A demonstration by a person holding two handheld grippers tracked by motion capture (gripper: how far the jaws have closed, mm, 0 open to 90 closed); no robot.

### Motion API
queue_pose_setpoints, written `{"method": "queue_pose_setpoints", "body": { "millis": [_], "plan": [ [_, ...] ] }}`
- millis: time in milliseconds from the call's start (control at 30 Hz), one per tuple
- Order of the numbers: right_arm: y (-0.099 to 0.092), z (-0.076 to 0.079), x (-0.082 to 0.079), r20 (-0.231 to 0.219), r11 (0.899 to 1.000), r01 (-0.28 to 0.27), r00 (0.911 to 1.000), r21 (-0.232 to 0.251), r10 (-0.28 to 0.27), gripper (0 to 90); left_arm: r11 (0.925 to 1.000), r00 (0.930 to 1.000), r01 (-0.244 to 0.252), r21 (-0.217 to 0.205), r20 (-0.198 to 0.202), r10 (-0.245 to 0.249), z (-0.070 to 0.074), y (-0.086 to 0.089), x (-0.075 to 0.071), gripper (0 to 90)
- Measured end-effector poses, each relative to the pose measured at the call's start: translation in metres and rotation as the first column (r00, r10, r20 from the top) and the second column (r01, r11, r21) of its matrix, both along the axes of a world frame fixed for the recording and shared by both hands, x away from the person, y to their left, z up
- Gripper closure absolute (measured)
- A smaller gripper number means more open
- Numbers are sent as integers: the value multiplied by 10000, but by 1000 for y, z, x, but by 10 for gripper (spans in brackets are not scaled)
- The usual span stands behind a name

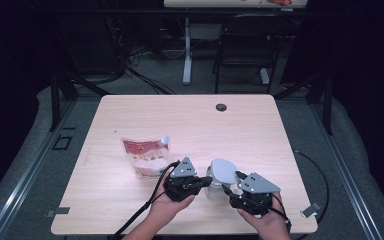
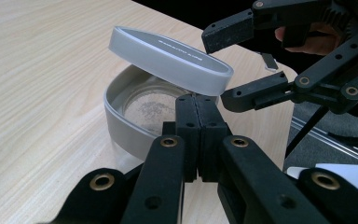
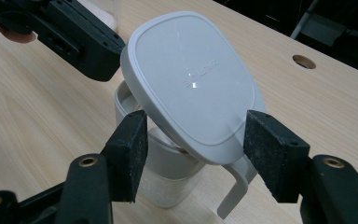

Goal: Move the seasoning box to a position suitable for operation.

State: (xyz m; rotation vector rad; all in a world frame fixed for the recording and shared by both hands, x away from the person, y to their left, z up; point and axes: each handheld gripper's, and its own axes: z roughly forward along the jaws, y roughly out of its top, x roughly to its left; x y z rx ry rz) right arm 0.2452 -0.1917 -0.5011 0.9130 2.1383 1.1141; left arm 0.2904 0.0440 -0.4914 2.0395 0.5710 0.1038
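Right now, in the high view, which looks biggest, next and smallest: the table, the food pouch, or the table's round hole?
1. Table
2. Food pouch
3. Round hole, though it lies farther from the camera.

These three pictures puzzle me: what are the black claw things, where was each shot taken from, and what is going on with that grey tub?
No robot here: a person holds a hand-worked two-jaw tool in each hand. The top picture looks down from above the wooden table; the other two come from cameras riding on each tool, looking along its jaws. The left gripper is shut, its closed jaws at the rim of a clear container. The right gripper stands open on either side of the container's grey lid, which is tilted up on one side; whether the pads touch it is unclear. A red and white pouch lies farther back on the table.
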Motion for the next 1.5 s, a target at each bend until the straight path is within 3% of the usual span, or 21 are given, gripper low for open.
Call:
{"method": "queue_pose_setpoints", "body": {
  "millis": [533, 967, 1233, 1500],
  "plan": [
    [-4, 3, -4, 96, 9997, 51, 9999, 234, -53, 473, 9995, 9995, -306, 60, 109, 305, 1, 16, -1, 881],
    [-8, 7, -8, 94, 9997, -37, 9999, 257, 35, 624, 9969, 9968, -766, 201, 227, 762, 0, 50, -3, 864],
    [-14, 5, -10, 69, 9991, 170, 9998, 376, -172, 634, 9921, 9933, -1141, 517, 218, 1131, -11, 82, -12, 854],
    [-25, 4, -14, -7, 9928, 594, 9982, 1041, -596, 651, 9871, 9873, -1584, 231, 143, 1581, -15, 113, -19, 843]
  ]
}}
